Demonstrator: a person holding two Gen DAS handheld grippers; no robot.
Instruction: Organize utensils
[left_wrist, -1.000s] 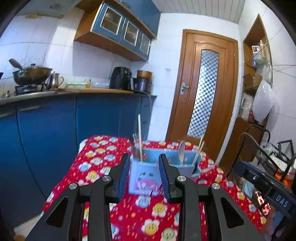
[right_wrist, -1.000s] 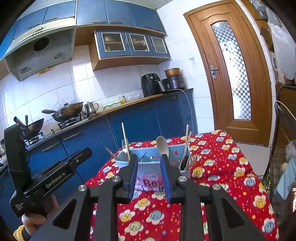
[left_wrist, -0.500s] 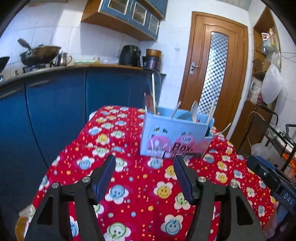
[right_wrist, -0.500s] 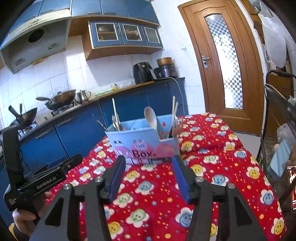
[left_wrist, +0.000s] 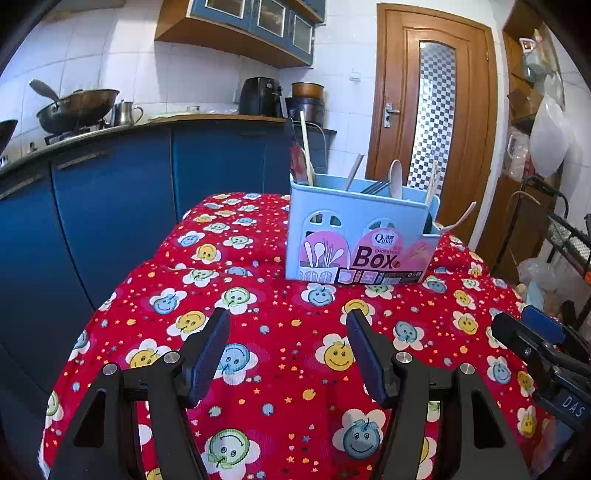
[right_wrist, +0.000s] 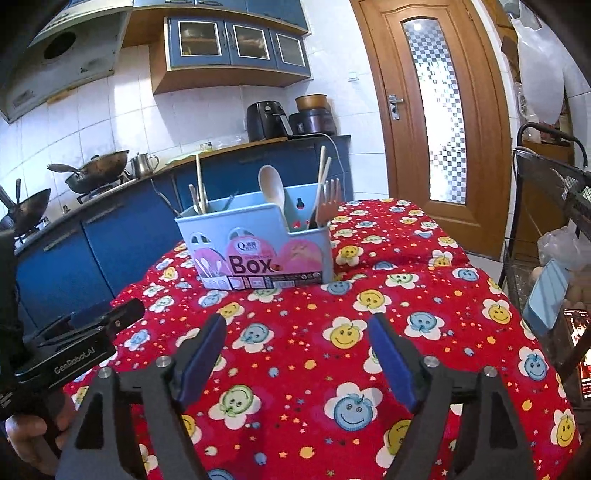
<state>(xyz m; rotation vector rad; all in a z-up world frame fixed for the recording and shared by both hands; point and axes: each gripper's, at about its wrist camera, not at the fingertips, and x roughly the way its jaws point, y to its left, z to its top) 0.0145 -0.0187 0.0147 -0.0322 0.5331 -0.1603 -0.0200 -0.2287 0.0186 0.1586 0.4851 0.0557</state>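
Observation:
A light blue utensil box (left_wrist: 360, 236) with a pink "Box" label stands upright on the red smiley tablecloth (left_wrist: 288, 354); it also shows in the right wrist view (right_wrist: 258, 247). It holds a pale spoon (right_wrist: 273, 186), a fork (right_wrist: 328, 203), chopsticks (right_wrist: 199, 184) and other utensils. My left gripper (left_wrist: 290, 354) is open and empty, well short of the box. My right gripper (right_wrist: 297, 358) is open and empty, also short of the box. The left gripper's body shows at the left of the right wrist view (right_wrist: 74, 343).
Blue kitchen cabinets (left_wrist: 110, 192) with woks and a kettle run along the left. A wooden door (left_wrist: 432, 110) is behind the table. A wire rack (right_wrist: 554, 206) stands to the right. The table's edges drop off left and right.
Both grippers have opened and pulled back from the box, which now stands free on the cloth farther ahead.

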